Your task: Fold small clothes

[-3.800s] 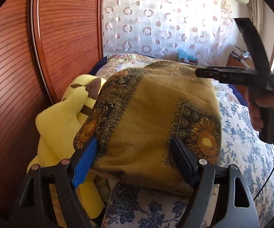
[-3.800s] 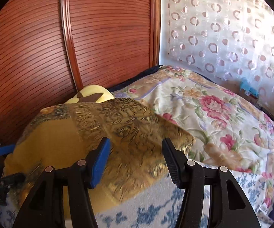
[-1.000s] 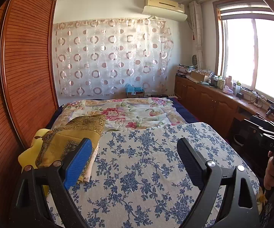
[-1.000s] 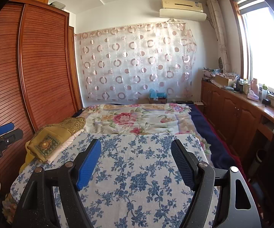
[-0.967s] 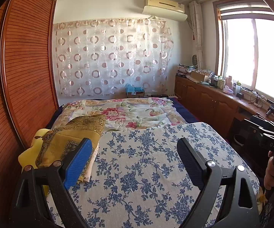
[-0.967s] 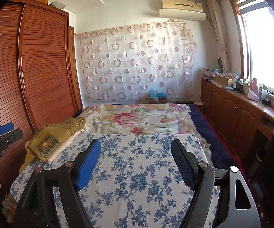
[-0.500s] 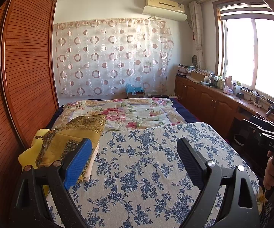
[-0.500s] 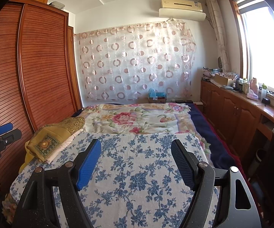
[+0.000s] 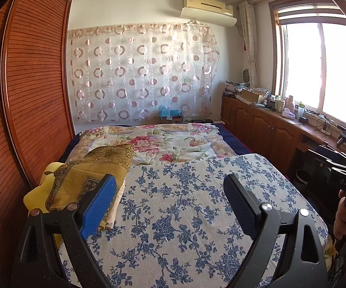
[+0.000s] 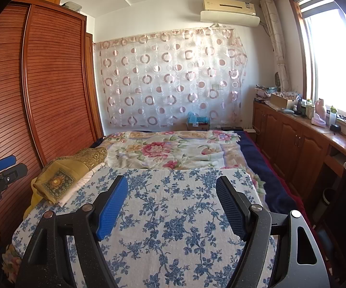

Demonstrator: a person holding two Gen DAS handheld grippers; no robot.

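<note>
A: Left wrist view, cloth (image 9: pixel 93 168)?
B: Mustard, gold-patterned, folded, at the bed's (image 9: pixel 185 206) left edge, long axis running toward the curtain (image 9: pixel 141 72).
A: Jaws?
B: Left gripper (image 9: pixel 168 206), right gripper (image 10: pixel 170 206): both apart, empty.

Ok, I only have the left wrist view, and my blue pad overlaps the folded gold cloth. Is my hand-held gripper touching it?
Observer: No. In the right wrist view the left hand-held gripper sits apart from the gold cloth, with the wardrobe showing between them.
Operator: What's under the cloth's near end?
Observer: A folded cream piece. The cloth's sunflower panel faces up on top of it.
Operator: And the right hand-held gripper?
Observer: Its jaws stand open with nothing between them, over the blue-flowered cover.
</note>
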